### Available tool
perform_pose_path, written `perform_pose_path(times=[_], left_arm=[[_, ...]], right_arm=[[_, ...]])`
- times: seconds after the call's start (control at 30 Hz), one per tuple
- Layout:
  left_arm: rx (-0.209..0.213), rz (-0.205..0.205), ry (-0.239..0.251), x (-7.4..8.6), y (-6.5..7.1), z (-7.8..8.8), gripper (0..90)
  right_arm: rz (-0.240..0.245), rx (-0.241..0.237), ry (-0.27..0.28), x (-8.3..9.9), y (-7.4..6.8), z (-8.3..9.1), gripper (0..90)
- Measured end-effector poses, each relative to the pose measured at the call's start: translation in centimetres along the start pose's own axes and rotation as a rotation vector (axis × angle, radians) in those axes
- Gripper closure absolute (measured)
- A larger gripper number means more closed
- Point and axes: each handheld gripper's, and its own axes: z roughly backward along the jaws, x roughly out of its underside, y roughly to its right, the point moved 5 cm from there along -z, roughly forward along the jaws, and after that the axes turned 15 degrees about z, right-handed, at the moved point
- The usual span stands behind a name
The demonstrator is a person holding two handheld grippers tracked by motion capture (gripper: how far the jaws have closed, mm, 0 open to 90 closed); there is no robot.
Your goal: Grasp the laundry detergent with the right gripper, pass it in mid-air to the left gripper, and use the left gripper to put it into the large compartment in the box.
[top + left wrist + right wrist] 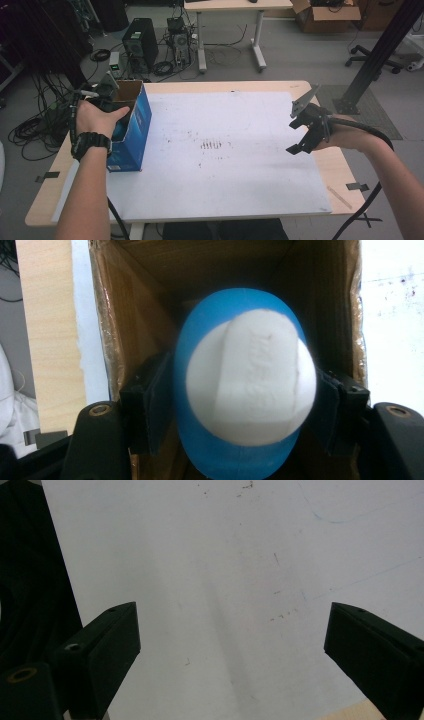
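From the high view: an open-topped blue cardboard box (pixel 136 131) standing upright at the left edge of the white sheet (pixel 225 150) on the wooden table (pixel 336 167), with the left gripper (pixel 111 102) dipped into its mouth from above and the left hand (pixel 97 120) curled over the rim. Contents hidden here by hand and box wall. Well apart on the far right, the right gripper (pixel 298 135) hovering just over the sheet with jaws spread wide and nothing between them; clearly the farther of the two from the box. In the left gripper view: looking straight down the brown inside of the box (pixel 145 305), where a blue-and-white egg-shaped ball (pixel 245 385) sits between the black jaws of the left gripper (pixel 245 405), one pad lying against each flank, so pinched as far as can be told. Long axis running up and down the picture, along the jaws and toward the box floor, which makes straight down or straight up the only free way for it. Lower end of the ball cut off by the frame edge; box bottom dark and hard to read; whether the ball already rests on it cannot be told. In the right gripper view: right gripper (pixel 232 645) held wide apart over bare, lightly marked sheet (pixel 225 555), gripping nothing.
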Motion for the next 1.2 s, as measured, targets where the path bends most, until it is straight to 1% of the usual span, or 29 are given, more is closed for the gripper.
perform_pose_path(times=[0.07, 0.23, 0.3, 0.4, 0.47, 0.6, 0.67, 0.8, 0.9, 0.97, 1.07, 1.13, 1.2], left_arm=[[0.008, 0.0, -0.003, 0.0, 0.0, 0.0, 34.4], [0.008, -0.005, 0.001, 0.1, 0.0, 0.3, 33.4], [0.013, -0.003, 0.005, 0.2, 0.0, 0.5, 32.3], [0.018, -0.012, 0.0, 0.2, 0.0, 0.9, 29.8], [0.022, -0.014, 0.017, 0.1, 0.1, 1.3, 29.3], [0.027, -0.038, 0.026, 0.1, 0.5, 2.1, 28.3], [0.017, -0.05, 0.033, 0.1, 0.6, 2.7, 27.1], [0.016, -0.067, 0.042, -0.1, 1.0, 4.0, 25.5], [0.012, -0.078, 0.064, -0.4, 1.3, 5.2, 24.5], [0.015, -0.084, 0.072, -0.6, 1.5, 5.8, 23.9], [0.022, -0.107, 0.084, -0.8, 2.2, 6.5, 22.6], [0.037, -0.123, 0.088, -0.9, 2.9, 6.9, 21.6], [0.043, -0.142, 0.088, -0.9, 3.7, 7.0, 20.9]], right_arm=[[0.002, 0.0, 0.0, 0.0, 0.0, 0.0, 7.7], [0.003, -0.003, -0.002, -0.2, 0.0, 0.0, 7.7], [0.006, -0.003, -0.002, -0.2, 0.0, 0.0, 7.7], [0.003, -0.005, -0.004, -0.3, -0.1, 0.0, 7.6], [0.002, -0.007, -0.007, -0.3, -0.1, 0.0, 7.6], [-0.002, -0.005, -0.011, -0.4, -0.1, 0.1, 7.7], [0.001, -0.005, -0.011, -0.5, -0.1, 0.2, 7.6], [0.003, 0.0, -0.014, -0.9, -0.1, 0.5, 7.7], [0.008, 0.001, -0.016, -1.1, 0.0, 0.6, 7.6], [0.011, 0.0, -0.015, -1.3, 0.1, 0.6, 7.7], [0.013, -0.004, -0.016, -1.5, 0.2, 0.5, 7.6], [0.015, -0.007, -0.014, -1.5, 0.3, 0.3, 7.6], [0.014, -0.01, -0.019, -1.5, 0.3, 0.2, 7.6]])
